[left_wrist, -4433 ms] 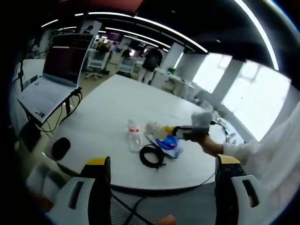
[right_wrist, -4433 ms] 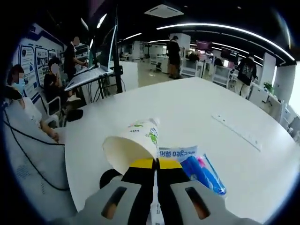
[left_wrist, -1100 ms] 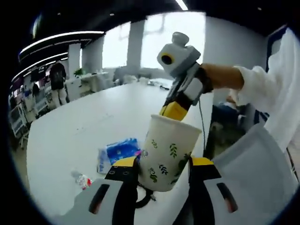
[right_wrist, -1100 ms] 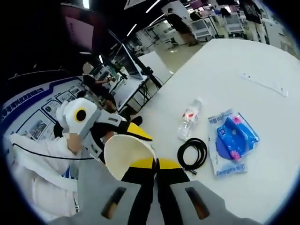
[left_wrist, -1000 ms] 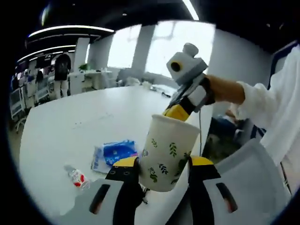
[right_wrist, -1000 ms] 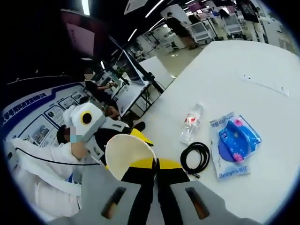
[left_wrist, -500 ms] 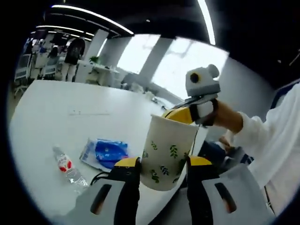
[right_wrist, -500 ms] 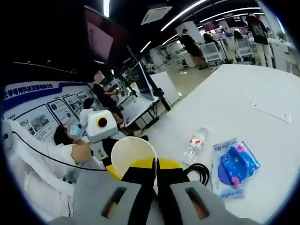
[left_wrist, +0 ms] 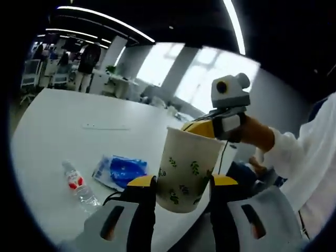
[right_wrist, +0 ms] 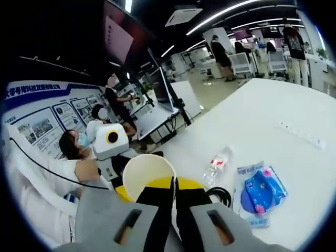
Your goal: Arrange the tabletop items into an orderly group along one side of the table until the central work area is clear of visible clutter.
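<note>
Handover is judged in hand: white leaf-printed paper cup (left_wrist: pixel 186 168) is clamped between left gripper (left_wrist: pixel 176 185) jaws above the white round table (left_wrist: pixel 47 126), its rim pinched by right gripper (right_wrist: pixel 174 185); next, one grip must be released.

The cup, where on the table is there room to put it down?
The cup fits on the bare table beyond the bottle and blue pack, out to the white strip. Near the cable it is crowded.
</note>
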Demonstrator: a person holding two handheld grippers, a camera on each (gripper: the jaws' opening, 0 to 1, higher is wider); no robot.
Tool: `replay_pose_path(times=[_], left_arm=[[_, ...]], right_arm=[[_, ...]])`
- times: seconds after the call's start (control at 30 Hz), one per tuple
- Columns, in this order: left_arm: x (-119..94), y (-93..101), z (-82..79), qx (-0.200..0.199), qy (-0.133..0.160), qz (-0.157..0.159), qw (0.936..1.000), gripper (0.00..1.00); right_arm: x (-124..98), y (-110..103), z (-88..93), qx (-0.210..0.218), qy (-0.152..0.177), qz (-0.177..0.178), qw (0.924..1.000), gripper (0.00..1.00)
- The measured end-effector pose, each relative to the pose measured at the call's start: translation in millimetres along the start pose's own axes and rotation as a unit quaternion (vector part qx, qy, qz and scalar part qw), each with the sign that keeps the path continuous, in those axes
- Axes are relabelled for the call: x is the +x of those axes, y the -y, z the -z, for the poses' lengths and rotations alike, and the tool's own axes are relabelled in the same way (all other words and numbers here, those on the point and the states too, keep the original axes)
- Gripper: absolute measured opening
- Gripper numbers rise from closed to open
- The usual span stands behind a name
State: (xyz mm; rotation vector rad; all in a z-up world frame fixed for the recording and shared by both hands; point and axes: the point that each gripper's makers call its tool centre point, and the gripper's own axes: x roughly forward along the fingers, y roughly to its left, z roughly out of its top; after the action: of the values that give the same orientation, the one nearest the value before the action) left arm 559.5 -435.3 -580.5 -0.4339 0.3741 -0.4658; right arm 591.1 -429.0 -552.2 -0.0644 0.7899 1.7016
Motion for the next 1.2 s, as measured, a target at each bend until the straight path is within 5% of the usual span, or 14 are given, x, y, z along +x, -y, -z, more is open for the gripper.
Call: replay_pose_path(times=[0.27, 0.57, 0.77, 0.93, 1.2], left_arm=[[3.7, -1.9, 3.7, 0.029, -0.012, -0.004, 0.9995, 0.38], [1.2, -4.0, 20.8, 0.050, -0.037, -0.031, 0.9976, 0.57], [-7.8, -8.4, 29.5, 0.075, -0.045, -0.063, 0.9942, 0.75], [-19.7, -25.6, 33.6, 0.079, -0.053, -0.122, 0.9879, 0.97], [-40.1, -35.4, 33.5, 0.067, -0.057, -0.163, 0.9826, 0.97]], right_arm=[[1.7, 1.2, -0.3, 0.000, -0.005, 0.000, 1.0000, 0.00], [5.9, 18.1, -3.1, 0.014, -0.012, 0.007, 0.9998, 0.00], [10.4, 32.3, 3.1, 0.010, -0.036, 0.023, 0.9990, 0.00], [16.1, 43.7, 2.3, 0.012, -0.045, 0.030, 0.9984, 0.00], [26.2, 55.6, -0.3, 0.020, -0.046, 0.038, 0.9980, 0.00]])
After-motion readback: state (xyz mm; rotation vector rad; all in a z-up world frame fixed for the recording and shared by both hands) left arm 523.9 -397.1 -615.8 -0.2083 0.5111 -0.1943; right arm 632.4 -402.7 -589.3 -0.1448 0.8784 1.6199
